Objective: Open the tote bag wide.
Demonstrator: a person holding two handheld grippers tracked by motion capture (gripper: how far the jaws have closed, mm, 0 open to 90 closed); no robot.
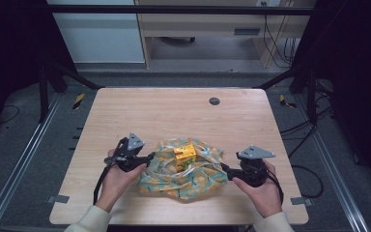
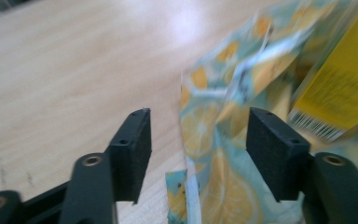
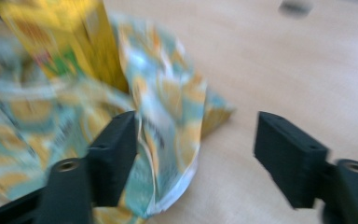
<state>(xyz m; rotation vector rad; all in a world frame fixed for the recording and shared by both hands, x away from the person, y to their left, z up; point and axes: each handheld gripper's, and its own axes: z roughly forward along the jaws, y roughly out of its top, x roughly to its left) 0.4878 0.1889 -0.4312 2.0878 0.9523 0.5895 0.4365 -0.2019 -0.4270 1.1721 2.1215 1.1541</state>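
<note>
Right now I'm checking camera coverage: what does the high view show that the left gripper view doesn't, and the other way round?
High view alone: both hands, the right claw, the whole table and its dark round plug.
Left gripper view alone: the left claw from close up, jaws apart with the bag's edge between them, and a barcode on the yellow box.
Shared: the lemon-print bag, the yellow box and the wooden tabletop.

barcode on yellow box, its print too blurred to read
</note>
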